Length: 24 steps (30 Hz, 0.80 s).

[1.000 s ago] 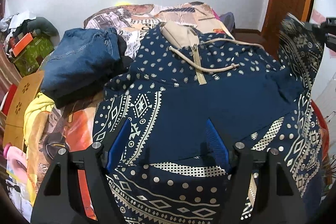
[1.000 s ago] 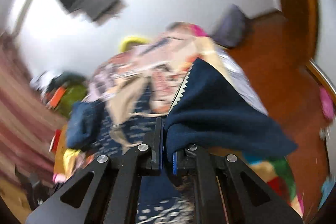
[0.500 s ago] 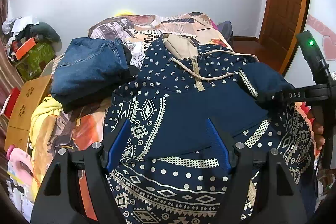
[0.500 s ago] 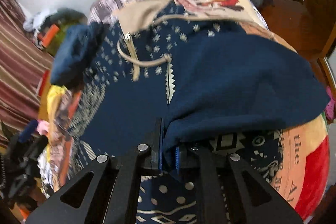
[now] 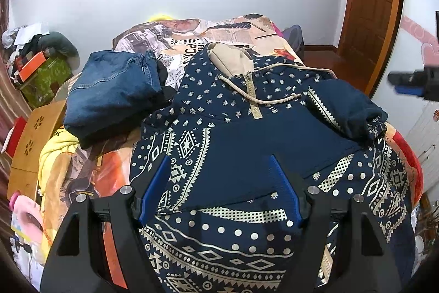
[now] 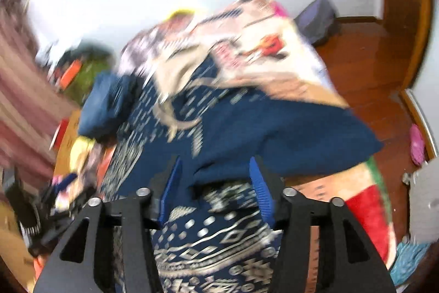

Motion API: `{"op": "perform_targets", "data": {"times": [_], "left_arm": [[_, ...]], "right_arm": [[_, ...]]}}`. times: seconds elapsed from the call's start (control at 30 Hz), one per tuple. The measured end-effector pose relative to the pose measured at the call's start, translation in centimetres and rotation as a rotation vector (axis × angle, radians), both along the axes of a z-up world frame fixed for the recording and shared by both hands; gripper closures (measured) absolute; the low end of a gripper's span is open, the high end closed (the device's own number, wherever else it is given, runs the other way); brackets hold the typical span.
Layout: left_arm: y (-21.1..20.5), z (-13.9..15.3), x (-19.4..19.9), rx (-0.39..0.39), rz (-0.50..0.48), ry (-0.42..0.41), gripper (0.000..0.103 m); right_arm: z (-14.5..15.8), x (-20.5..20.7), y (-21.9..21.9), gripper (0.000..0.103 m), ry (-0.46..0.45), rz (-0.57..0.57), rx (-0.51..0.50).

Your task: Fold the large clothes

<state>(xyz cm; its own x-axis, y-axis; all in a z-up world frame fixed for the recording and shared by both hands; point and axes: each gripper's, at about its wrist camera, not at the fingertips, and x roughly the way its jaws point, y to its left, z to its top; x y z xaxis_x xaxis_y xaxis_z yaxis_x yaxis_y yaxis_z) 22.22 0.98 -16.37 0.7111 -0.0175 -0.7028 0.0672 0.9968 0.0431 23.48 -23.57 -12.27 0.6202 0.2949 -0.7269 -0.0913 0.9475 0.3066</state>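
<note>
I am keeping the left gripper point(image 5: 216, 187) open above the navy hoodie point(image 5: 247, 144), which is lying across the frame centre on the bed point(image 5: 406, 155). The right gripper point(image 6: 215, 183) has just been opening, its jaws apart around the folded sleeve point(image 6: 288, 144) without pressing. I am fearing the bunched sleeve is slipping toward the right edge. On the bedcover, upper centre, "PO" is reading upside down.

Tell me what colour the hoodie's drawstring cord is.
Beige, matching the hood lining, on the navy patterned hoodie's drawstring cord; clearest in the left wrist view.

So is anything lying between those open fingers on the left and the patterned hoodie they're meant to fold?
Nothing visible. The left gripper hangs open right over the navy patterned hoodie, with only air between. The folded jeans lie off to the side on the bed, touching the hoodie's edge.
</note>
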Motion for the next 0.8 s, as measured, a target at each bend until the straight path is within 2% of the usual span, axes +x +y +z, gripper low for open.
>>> {"op": "perform_targets", "data": {"times": [0.07,0.17,0.3,0.43,0.53,0.63,0.8], "left_arm": [[-0.2,-0.1,0.2,-0.003,-0.001,0.0,0.03],[-0.5,-0.3,0.7,-0.011,-0.002,0.004,0.03],[-0.9,-1.2,1.5,-0.004,-0.005,0.024,0.03],[-1.2,-2.4,2.5,-0.005,-0.008,0.057,0.03],[-1.3,-3.1,3.1,-0.002,-0.008,0.073,0.03],[-1.4,-3.6,3.6,0.005,-0.002,0.082,0.03],[-1.1,-4.5,4.3,-0.008,0.015,0.105,0.03]], "right_arm": [[0.1,0.3,-1.4,0.05,-0.017,-0.063,-0.022],[-1.0,1.2,-3.9,0.05,0.014,-0.14,0.01],[-4.2,2.7,-6.6,0.05,0.099,-0.232,0.044],[-7.7,3.5,-8.0,0.05,0.185,-0.272,0.065],[-9.9,4.0,-9.2,0.05,0.25,-0.283,0.117],[-12.6,4.9,-10.3,0.05,0.312,-0.321,0.212],[-13.3,6.2,-10.9,0.047,0.281,-0.354,0.278]]}}
